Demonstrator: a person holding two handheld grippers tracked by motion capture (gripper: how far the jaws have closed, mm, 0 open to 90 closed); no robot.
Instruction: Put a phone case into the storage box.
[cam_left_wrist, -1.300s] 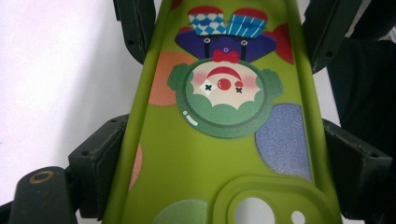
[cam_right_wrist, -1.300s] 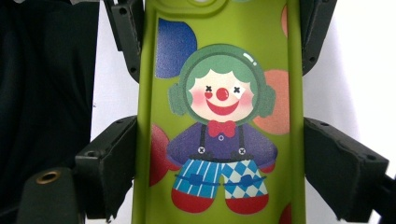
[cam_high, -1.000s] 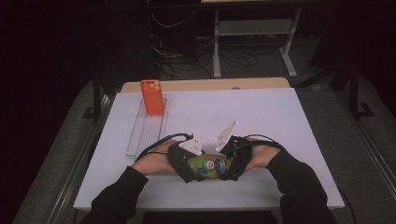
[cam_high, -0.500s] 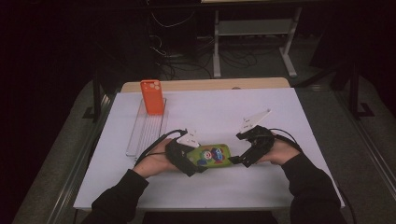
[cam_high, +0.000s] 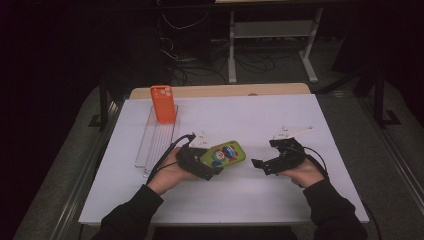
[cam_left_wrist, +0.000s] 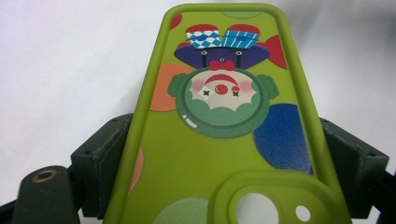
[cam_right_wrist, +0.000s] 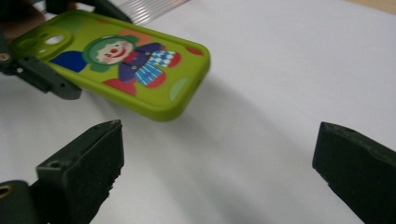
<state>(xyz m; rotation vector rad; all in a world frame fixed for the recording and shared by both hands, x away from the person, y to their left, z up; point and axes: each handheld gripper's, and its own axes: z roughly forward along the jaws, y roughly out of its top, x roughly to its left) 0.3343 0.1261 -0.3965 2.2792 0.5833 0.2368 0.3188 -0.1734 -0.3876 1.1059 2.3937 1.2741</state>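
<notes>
Near the front middle of the white tabletop (cam_high: 310, 200), the left tool (cam_high: 212, 167) is clamped on a lime-green soft phone case printed with a clown (cam_high: 224, 154). Its black pads press the case's two long edges at the camera-hole end, as seen in the left gripper view (cam_left_wrist: 219, 140). Jaws stand fairly wide, spanning the case's width.

Right tool (cam_high: 260, 165): jaws wide apart, nothing between them; they have just been opening. Well clear of the case, off to its right in the high view; in the right gripper view the case (cam_right_wrist: 116, 60) lies beyond the jaws, up and left.

Left hand (cam_high: 172, 172) wraps the tool body from below-left, forearm running in from the bottom edge. Right hand (cam_high: 302, 172) cups its tool, which points leftward toward the case.

Case long axis runs roughly left-right across the tabletop, slightly angled; camera-hole end toward the left tool, free end toward the right. Printed side up. Whether the free end rests on the surface, cannot tell.
</notes>
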